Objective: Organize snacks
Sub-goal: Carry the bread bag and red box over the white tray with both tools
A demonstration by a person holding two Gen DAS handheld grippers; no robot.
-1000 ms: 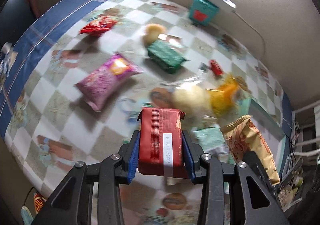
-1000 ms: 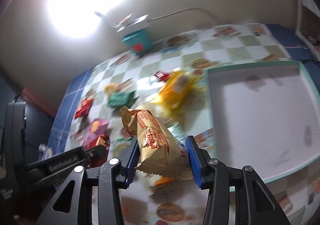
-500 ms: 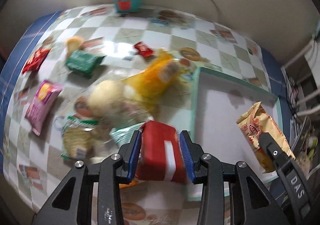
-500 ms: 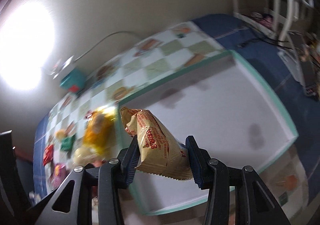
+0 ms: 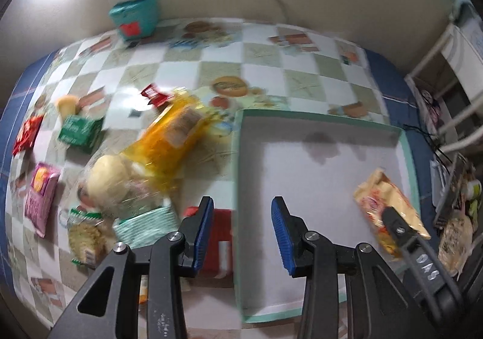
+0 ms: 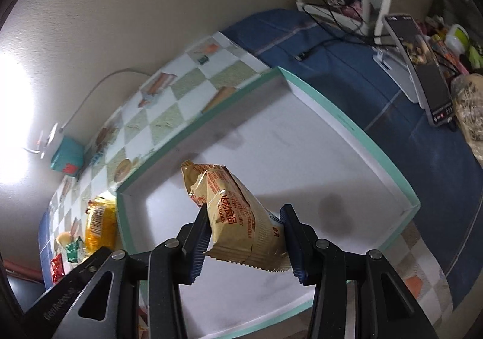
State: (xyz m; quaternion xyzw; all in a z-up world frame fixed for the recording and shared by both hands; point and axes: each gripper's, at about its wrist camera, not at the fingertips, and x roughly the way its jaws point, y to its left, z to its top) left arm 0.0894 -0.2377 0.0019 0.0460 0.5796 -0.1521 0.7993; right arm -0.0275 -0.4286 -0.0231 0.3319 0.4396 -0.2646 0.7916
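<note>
Snacks lie scattered in the left wrist view: a red packet [image 5: 215,241] sits on the checkered tablecloth [image 5: 262,73] just outside the left wall of the teal-rimmed tray [image 5: 237,158], partly hidden behind one pad. The left gripper [image 5: 241,226] stands apart and empty, its fingers straddling the tray wall. That packet looks light and fairly firm, a block best taken across its short sides; its long axis seems to run away from the camera, though blur leaves this unsure. Beside it lie a yellow bag [image 5: 169,140] and a clear bread bag [image 5: 114,182], both soft.

From the right wrist, the right gripper [image 6: 244,236] is clamped on a tan wafer packet [image 6: 235,215] above the tray's white floor [image 6: 302,158]. It is light, crinkly and probably crushable, gripped near its rear end; its long axis points forward and up-left, the crimped tip leading.
</note>
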